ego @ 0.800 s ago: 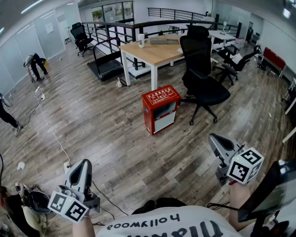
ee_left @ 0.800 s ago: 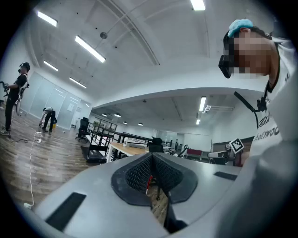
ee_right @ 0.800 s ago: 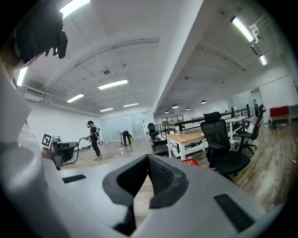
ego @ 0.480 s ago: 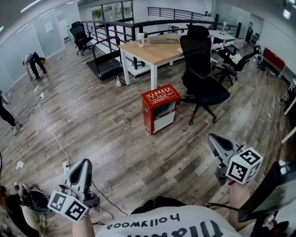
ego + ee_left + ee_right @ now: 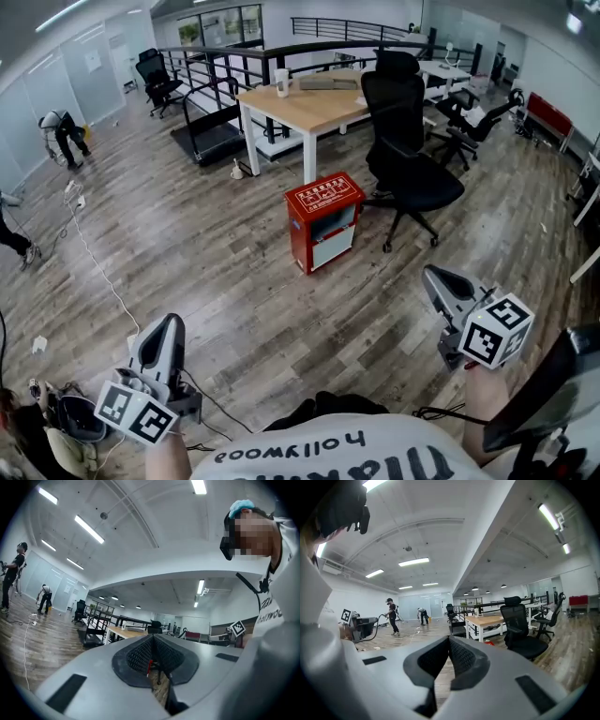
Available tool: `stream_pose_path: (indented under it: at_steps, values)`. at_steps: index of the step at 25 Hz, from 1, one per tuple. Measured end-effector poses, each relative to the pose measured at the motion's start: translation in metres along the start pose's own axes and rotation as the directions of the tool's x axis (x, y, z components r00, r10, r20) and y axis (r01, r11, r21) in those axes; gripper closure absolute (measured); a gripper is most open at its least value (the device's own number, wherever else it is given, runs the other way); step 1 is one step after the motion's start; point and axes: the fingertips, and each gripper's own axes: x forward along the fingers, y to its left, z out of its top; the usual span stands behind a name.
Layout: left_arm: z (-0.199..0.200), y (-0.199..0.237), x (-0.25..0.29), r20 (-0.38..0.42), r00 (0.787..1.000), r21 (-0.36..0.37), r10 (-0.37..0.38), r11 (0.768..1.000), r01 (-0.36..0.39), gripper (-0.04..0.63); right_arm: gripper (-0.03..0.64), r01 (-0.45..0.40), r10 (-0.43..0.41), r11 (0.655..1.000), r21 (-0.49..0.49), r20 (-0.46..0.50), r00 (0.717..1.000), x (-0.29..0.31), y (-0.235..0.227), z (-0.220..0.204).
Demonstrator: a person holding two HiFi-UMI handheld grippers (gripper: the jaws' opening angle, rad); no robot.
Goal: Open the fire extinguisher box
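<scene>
On the wood floor, well beyond both closed, empty claws, left and right, stands the red fire extinguisher box.

The red fire extinguisher box stands upright on the floor; front closed.

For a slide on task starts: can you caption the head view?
Red fire extinguisher box on the floor by a black office chair; left gripper and right gripper, both shut, well short of it.
</scene>
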Motion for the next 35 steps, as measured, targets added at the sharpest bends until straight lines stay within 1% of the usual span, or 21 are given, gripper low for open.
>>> stream_pose_path:
  at_steps: [3, 5, 7, 9, 12, 17, 20, 22, 24, 26, 28, 32, 35]
  values:
    - [-0.001, 0.009, 0.009, 0.014, 1.0, -0.003, -0.007, 1.0, 0.007, 0.589, 0.607, 0.039, -0.04, 0.999, -0.034, -0.022, 0.999, 0.002, 0.001, -0.01]
    - [-0.002, 0.009, 0.016, 0.002, 1.0, -0.01, -0.017, 1.0, 0.017, 0.589, 0.606, 0.051, -0.051, 0.999, -0.017, -0.033, 0.998, -0.001, -0.003, -0.016]
    - [-0.008, 0.008, 0.023, -0.022, 0.999, -0.012, -0.024, 1.0, 0.023, 0.589, 0.606, 0.042, -0.041, 0.999, 0.024, -0.028, 0.999, -0.003, -0.01, -0.019]
    - [-0.01, 0.009, 0.033, -0.027, 0.999, -0.017, -0.027, 1.0, 0.026, 0.589, 0.606, 0.024, -0.023, 0.998, 0.053, -0.012, 1.0, 0.002, -0.017, -0.017]
    - [-0.01, 0.01, 0.053, -0.019, 0.999, -0.031, -0.034, 0.999, 0.033, 0.589, 0.606, 0.028, -0.027, 0.998, 0.05, -0.016, 1.0, 0.019, -0.027, -0.014]
    - [-0.021, 0.004, 0.086, -0.05, 0.998, -0.04, -0.047, 0.998, 0.045, 0.589, 0.606, 0.005, -0.004, 0.999, 0.039, -0.028, 1.0, 0.04, -0.046, -0.009]
    - [-0.026, 0.001, 0.107, -0.052, 0.997, -0.058, -0.048, 0.997, 0.045, 0.589, 0.606, 0.027, -0.024, 0.998, 0.06, -0.062, 0.998, 0.047, -0.066, -0.014]
    - [-0.03, 0.0, 0.126, -0.063, 0.997, -0.063, -0.038, 0.997, 0.034, 0.589, 0.606, 0.04, -0.036, 0.997, 0.067, -0.063, 0.997, 0.055, -0.083, -0.011]
    - [-0.034, 0.001, 0.141, -0.063, 0.998, -0.074, -0.019, 0.997, 0.014, 0.589, 0.606, 0.033, -0.031, 0.998, 0.049, -0.051, 0.998, 0.065, -0.098, -0.004]
    - [-0.034, 0.001, 0.15, -0.054, 0.998, -0.1, -0.024, 0.995, 0.019, 0.589, 0.606, 0.019, -0.017, 0.999, 0.035, -0.043, 0.999, 0.072, -0.107, 0.0]
    - [-0.031, -0.001, 0.158, -0.039, 0.999, -0.12, -0.034, 0.992, 0.029, 0.589, 0.606, 0.015, -0.013, 0.999, 0.046, -0.045, 0.999, 0.079, -0.117, 0.002]
    - [-0.026, 0.002, 0.181, -0.005, 1.0, -0.104, -0.018, 0.994, 0.018, 0.589, 0.606, 0.0, 0.003, 0.998, 0.067, -0.055, 0.998, 0.101, -0.138, 0.004]
    - [-0.032, 0.006, 0.198, -0.023, 1.0, -0.087, 0.007, 0.996, -0.009, 0.589, 0.606, -0.015, 0.019, 0.999, 0.048, -0.079, 0.997, 0.119, -0.149, 0.005]
